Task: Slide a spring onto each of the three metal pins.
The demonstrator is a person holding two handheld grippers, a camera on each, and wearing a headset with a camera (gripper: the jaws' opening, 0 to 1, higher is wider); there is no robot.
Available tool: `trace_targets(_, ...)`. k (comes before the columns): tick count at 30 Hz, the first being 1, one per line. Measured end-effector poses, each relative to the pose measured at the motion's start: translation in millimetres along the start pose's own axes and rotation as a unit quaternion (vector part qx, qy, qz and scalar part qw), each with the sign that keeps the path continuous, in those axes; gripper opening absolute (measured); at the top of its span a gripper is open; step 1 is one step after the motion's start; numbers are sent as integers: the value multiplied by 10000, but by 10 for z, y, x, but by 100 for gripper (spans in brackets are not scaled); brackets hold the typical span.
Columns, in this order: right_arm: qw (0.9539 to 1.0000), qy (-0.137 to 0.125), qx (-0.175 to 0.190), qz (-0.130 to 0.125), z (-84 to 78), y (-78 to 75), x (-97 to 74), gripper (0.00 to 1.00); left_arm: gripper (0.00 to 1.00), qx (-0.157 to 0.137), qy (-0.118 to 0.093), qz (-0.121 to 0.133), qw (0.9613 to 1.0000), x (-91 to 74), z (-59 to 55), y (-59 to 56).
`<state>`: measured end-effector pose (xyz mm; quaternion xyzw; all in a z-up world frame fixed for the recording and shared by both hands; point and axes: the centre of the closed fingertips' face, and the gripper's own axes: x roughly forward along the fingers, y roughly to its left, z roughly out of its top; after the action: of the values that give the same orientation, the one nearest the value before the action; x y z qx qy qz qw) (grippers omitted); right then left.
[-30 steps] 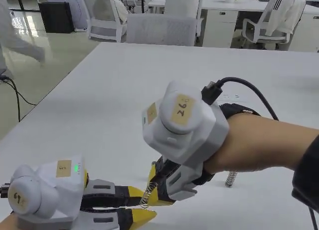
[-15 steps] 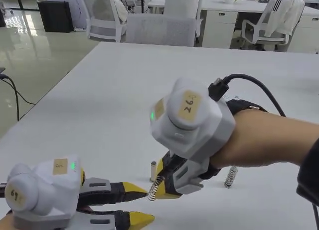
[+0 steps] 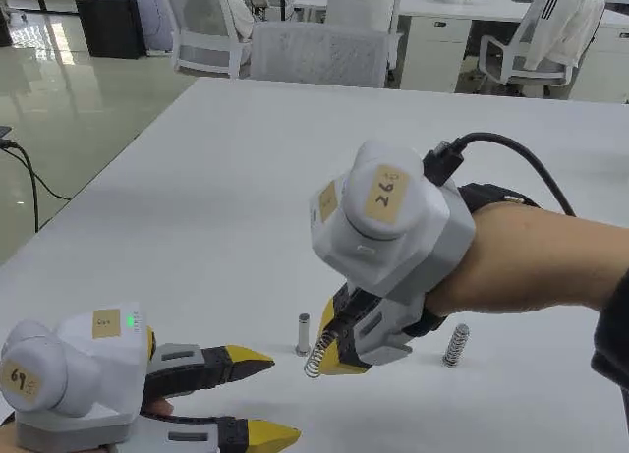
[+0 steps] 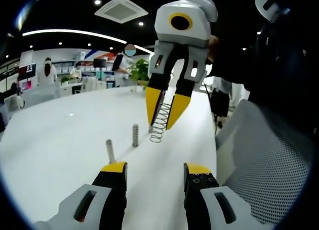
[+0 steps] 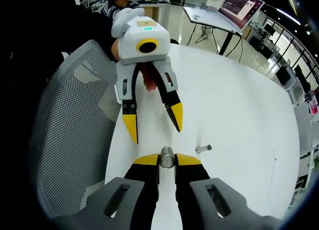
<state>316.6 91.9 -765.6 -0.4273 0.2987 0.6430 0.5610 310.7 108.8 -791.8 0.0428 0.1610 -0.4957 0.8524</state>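
Yellow-tipped right tool, sticker "26", pinching spring beside pin; left tool, sticker "69", jaws apart.

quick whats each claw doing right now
left claw: open, holding nothing
right claw: shut on a spring
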Motion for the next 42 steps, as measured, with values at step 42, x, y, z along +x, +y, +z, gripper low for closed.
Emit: trace_targets(42,9987,299,73,-412,-74,-755,210,8,59,-273,-27,268,9993,-7,-70,94)
